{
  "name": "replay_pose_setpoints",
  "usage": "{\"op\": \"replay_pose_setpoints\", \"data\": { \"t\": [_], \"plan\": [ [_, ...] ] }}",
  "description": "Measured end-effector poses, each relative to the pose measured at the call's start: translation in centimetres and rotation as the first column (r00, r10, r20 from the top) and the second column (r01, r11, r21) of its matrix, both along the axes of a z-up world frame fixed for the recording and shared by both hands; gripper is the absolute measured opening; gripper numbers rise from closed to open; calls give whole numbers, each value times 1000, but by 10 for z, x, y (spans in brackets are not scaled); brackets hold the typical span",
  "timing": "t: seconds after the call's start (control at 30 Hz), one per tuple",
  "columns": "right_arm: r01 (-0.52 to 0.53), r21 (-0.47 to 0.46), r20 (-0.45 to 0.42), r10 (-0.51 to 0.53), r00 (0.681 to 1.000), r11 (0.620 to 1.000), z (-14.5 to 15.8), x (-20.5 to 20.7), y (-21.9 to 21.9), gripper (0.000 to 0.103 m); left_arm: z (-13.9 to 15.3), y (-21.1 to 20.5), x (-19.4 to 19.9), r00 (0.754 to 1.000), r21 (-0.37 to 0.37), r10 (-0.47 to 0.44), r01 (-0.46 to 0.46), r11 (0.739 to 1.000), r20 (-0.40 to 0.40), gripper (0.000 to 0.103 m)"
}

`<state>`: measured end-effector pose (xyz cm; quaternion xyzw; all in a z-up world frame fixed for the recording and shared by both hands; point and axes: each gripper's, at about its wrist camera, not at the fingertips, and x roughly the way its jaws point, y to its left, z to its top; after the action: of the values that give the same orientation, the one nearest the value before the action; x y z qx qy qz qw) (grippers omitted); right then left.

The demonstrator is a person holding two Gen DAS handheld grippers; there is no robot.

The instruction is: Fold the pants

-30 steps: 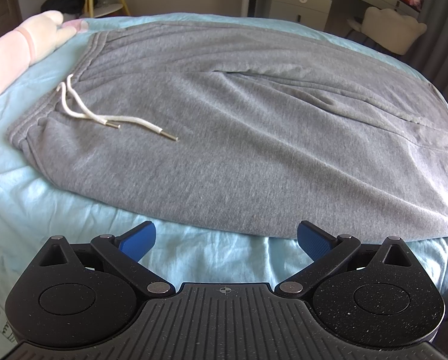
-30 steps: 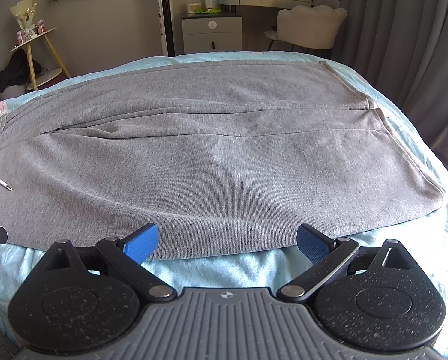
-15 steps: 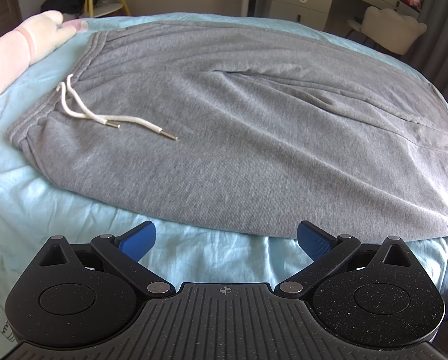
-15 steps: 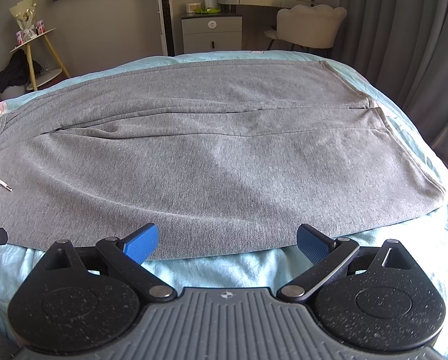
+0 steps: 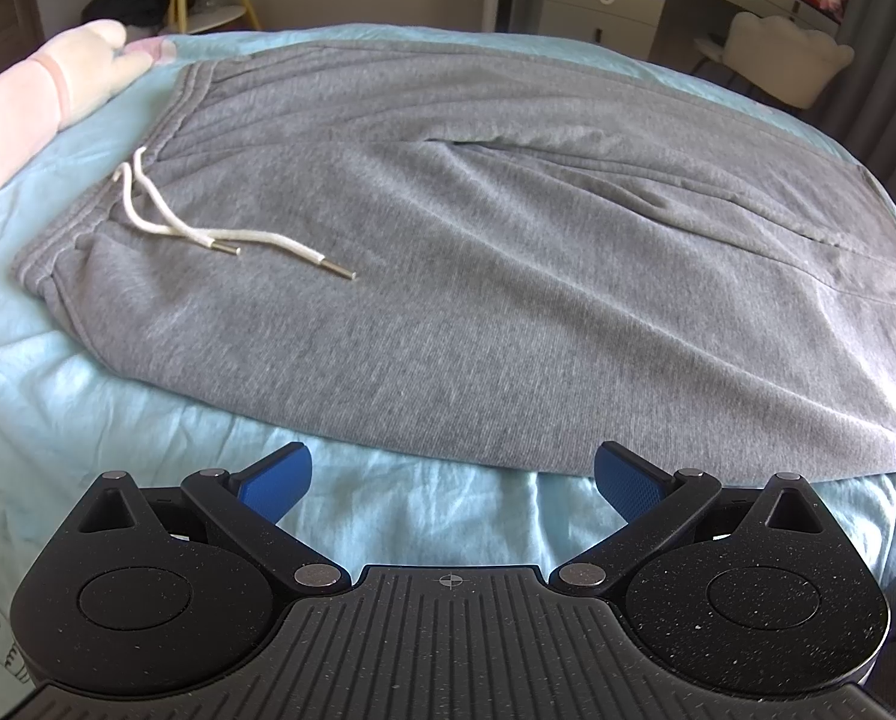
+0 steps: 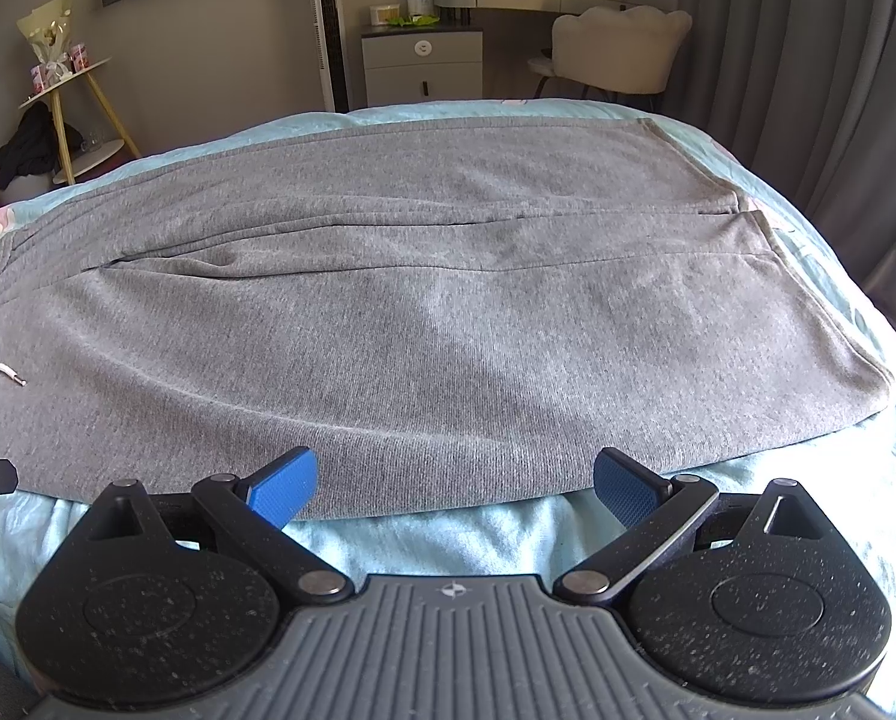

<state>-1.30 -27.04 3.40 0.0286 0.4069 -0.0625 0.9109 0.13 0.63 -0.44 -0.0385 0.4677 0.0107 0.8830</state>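
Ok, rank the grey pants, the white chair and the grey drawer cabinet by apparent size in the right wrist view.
1. grey pants, by far
2. white chair
3. grey drawer cabinet, close to the chair; both stand far back, so that order is unsure.

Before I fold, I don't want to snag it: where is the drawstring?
The drawstring lies on the pants at the waistband, upper left in the left wrist view, far from both open grippers.

The sweatpants (image 5: 508, 300) are heather grey, with a white drawstring (image 5: 165, 222) tipped in silver. The bed sheet (image 5: 117, 420) beneath is pale aqua. Each gripper (image 5: 452, 480) (image 6: 455, 483) is speckled black with blue finger pads (image 5: 273, 483). A pink-and-cream plush toy (image 5: 33, 102) lies far left of the left gripper.
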Motion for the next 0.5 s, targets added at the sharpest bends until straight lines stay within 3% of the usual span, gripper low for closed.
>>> {"op": "replay_pose_setpoints", "data": {
  "t": [0.5],
  "plan": [
    [-5,20,-5,6,1000,1000,1,0,-3,99,4,0,-3,1000,-9,8,-8,1000,6,103]
  ]
}}
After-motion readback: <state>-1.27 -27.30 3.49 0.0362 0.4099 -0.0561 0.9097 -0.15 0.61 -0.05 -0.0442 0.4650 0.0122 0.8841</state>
